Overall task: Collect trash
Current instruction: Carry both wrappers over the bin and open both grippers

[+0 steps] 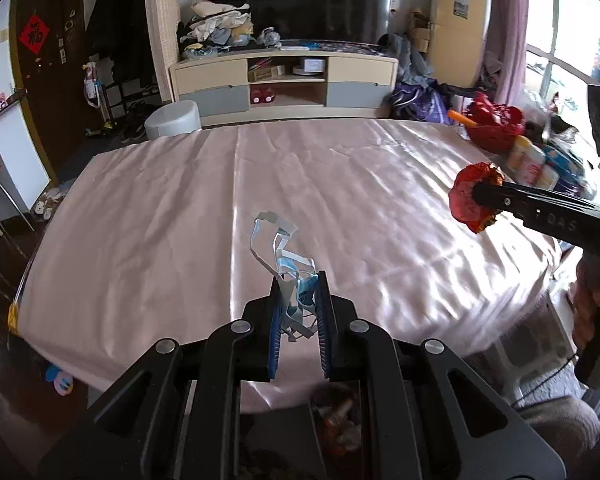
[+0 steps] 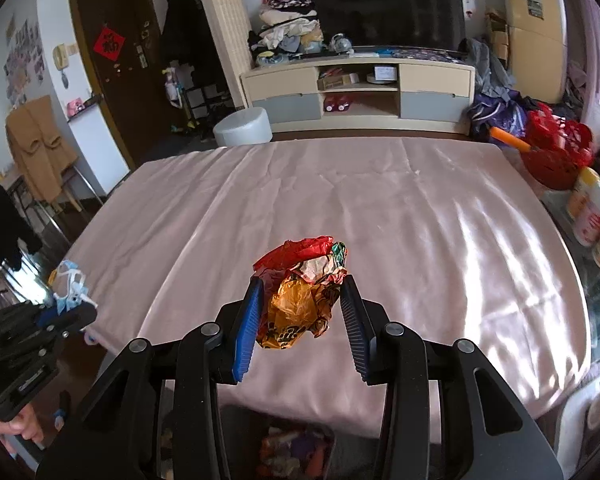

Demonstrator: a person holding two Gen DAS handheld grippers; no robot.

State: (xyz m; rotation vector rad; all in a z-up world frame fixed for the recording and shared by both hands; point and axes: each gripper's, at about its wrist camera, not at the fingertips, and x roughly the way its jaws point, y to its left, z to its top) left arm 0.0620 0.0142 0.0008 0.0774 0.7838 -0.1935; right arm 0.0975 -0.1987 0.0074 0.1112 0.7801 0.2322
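Fingers of the left gripper (image 1: 298, 284) clamp a crumpled face mask (image 1: 284, 256) above the pink-covered bench (image 1: 148, 240). Right gripper (image 2: 302, 284) squeezes a crushed red-and-orange wrapper (image 2: 300, 292). Below, their bodies hide most of a bin (image 2: 296, 452); its contents blur.

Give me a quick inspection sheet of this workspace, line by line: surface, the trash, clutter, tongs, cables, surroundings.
Surface: pink cloth covers the table, wrinkled, bare in the middle.
Job's things: face mask and crumpled wrapper, both lifted off the cloth; bin with trash below the table's near edge.
Clutter: red basket and bottles at the right edge.
Tongs: left tongs shut on the mask; right tongs shut on the wrapper.
Cables: nothing seen.
Surroundings: TV on a cabinet, stool, door.
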